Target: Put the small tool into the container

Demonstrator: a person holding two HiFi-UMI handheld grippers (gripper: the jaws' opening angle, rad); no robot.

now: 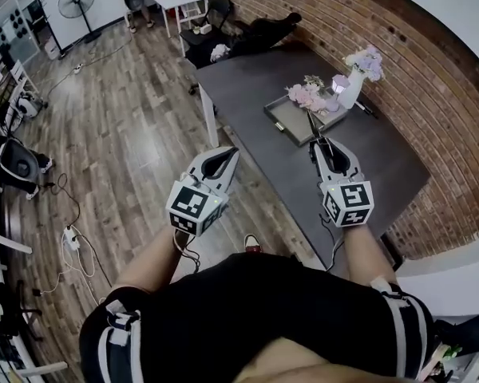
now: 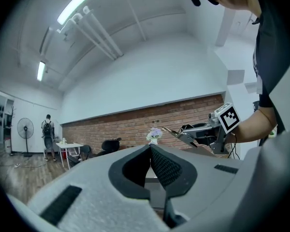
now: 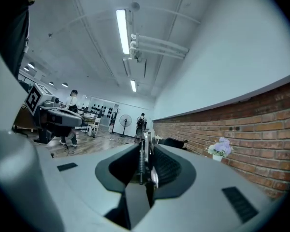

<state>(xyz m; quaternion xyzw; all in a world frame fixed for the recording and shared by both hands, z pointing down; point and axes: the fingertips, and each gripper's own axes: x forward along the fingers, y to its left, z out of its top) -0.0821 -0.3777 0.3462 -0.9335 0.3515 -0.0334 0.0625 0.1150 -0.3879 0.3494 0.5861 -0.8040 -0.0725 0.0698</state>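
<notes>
In the head view, my right gripper hangs over the dark surface. The small tool sticks out ahead of it, its tip showing against the container, a tray beside a vase of flowers. My left gripper sits by the surface's edge.

In the left gripper view, its fingers are clenched together on nothing.

In the right gripper view, the fingers are grasping the small tool.

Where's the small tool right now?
The small tool is clamped in the right gripper, head view right, by the grey tray's near edge.
</notes>
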